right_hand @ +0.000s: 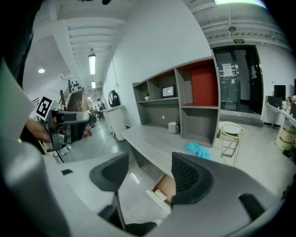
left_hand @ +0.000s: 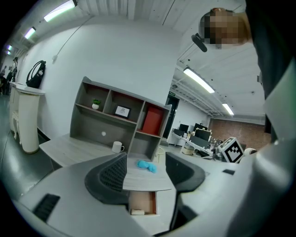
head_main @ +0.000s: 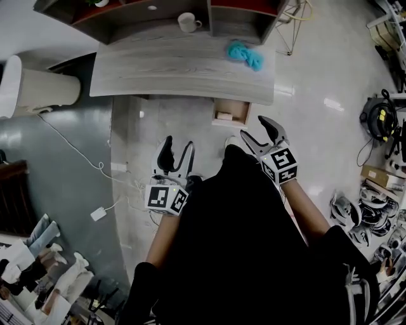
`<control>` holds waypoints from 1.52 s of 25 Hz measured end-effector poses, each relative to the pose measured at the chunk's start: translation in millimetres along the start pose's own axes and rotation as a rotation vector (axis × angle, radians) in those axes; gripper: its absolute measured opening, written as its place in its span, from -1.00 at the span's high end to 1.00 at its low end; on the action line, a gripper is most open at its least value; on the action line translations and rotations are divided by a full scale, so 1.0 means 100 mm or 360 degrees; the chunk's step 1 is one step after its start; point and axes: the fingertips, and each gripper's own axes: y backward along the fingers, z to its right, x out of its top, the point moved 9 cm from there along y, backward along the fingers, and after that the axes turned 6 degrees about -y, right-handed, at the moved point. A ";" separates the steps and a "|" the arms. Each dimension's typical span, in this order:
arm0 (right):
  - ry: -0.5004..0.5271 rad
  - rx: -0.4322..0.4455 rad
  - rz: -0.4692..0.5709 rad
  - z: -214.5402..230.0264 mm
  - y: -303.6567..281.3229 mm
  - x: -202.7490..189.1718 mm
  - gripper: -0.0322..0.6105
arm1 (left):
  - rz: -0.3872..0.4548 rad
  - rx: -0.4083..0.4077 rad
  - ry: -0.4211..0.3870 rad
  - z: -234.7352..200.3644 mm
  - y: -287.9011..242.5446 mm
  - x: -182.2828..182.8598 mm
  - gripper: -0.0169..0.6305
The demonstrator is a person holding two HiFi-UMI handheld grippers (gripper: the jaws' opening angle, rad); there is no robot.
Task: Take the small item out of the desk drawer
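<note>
A small pale block (head_main: 223, 116) is seen lying at the front of an open light-wood drawer (head_main: 231, 109), which is pulled out from under the front edge of a grey wood-grain desk (head_main: 158, 70). On the desktop, a crumpled turquoise cloth (head_main: 246, 54) is seen at 1 o'clock from the drawer and a white mug (head_main: 187, 22) at 11 o'clock, before a grey shelf unit with red back panels (head_main: 127, 18). Glossy pale floor (head_main: 317, 70) is seen to the right, grey-green floor to the left, where a white cylindrical bin (head_main: 41, 89) stands. The left gripper (head_main: 177, 149) and the right gripper (head_main: 254, 130) are held over pale floor short of the drawer, at 7 and 5 o'clock from it. Both are spread and nothing is held in either.
</note>
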 end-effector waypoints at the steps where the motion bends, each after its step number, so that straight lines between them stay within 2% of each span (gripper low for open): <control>1: 0.0005 0.0015 -0.0022 0.09 -0.05 -0.02 0.04 | -0.0005 0.0017 0.0002 0.02 -0.07 0.00 0.20; 6: 0.0057 0.0124 -0.0208 0.28 -0.57 -0.24 0.04 | -0.0057 0.0099 0.0061 -0.01 -0.31 -0.09 0.20; 10: 0.0170 0.0198 -0.0364 0.32 -1.16 -0.41 0.04 | -0.0080 0.0137 0.0122 -0.13 -0.44 -0.19 0.20; 13: 0.0262 0.0226 -0.0510 0.32 -1.62 -0.68 0.04 | -0.0089 0.0170 0.0191 -0.30 -0.45 -0.37 0.20; 17: 0.0296 0.0205 -0.0745 0.41 -2.13 -1.09 0.04 | -0.0101 0.0165 0.0282 -0.44 -0.55 -0.64 0.20; 20: 0.0314 0.0173 -0.0883 0.47 -2.48 -1.39 0.04 | -0.0115 0.0134 0.0294 -0.55 -0.67 -0.82 0.20; 22: 0.0387 0.0174 -0.0957 0.49 -2.71 -1.58 0.04 | -0.0103 0.0168 0.0302 -0.71 -0.70 -0.93 0.20; 27: 0.0537 0.0161 -0.1019 0.60 -3.14 -1.95 0.04 | -0.0079 0.0325 0.0409 -1.20 -0.64 -1.21 0.20; 33: 0.0579 0.0147 -0.1167 0.78 -3.56 -2.32 0.04 | -0.0142 0.0342 0.0415 -1.54 -0.65 -1.53 0.20; 38: 0.0684 0.0210 -0.1259 0.84 -3.82 -2.55 0.04 | -0.0205 0.0336 0.0476 -1.61 -0.77 -1.83 0.20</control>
